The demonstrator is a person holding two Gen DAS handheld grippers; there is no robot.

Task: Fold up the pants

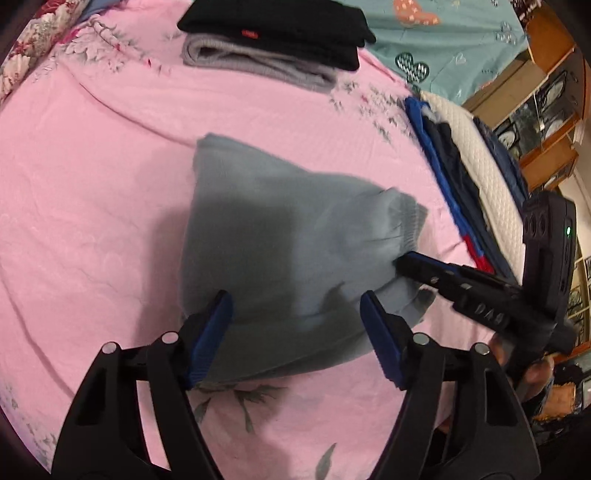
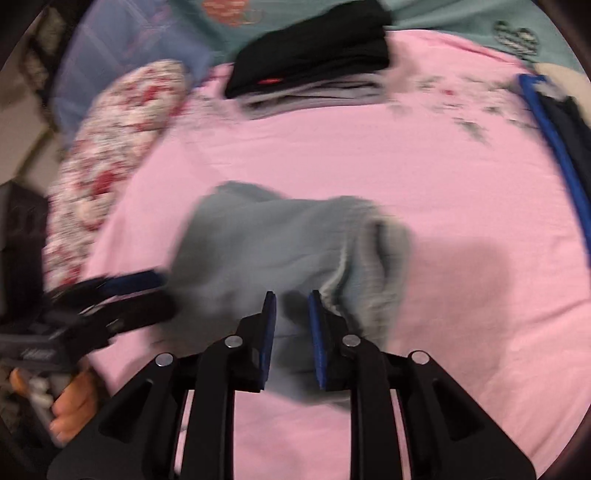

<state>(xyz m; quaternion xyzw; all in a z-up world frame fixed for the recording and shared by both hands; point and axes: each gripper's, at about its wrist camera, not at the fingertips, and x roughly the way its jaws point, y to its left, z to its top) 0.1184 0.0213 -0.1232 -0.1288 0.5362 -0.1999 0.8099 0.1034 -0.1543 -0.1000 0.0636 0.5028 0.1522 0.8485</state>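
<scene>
Grey pants (image 1: 280, 240) folded into a thick bundle mid pink sheet (image 1: 92, 184). Left gripper (image 1: 297, 334) spread wide over near edge; right gripper (image 2: 291, 339) narrowed around a fold at the waistband side (contact blurred). Beyond: stacked black and grey clothes (image 1: 273, 33).

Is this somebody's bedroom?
Probably yes. The pants lie on a pink flowered sheet like a bed's, a flowered pillow sits at its edge, and folded clothes are stacked farther back.
</scene>
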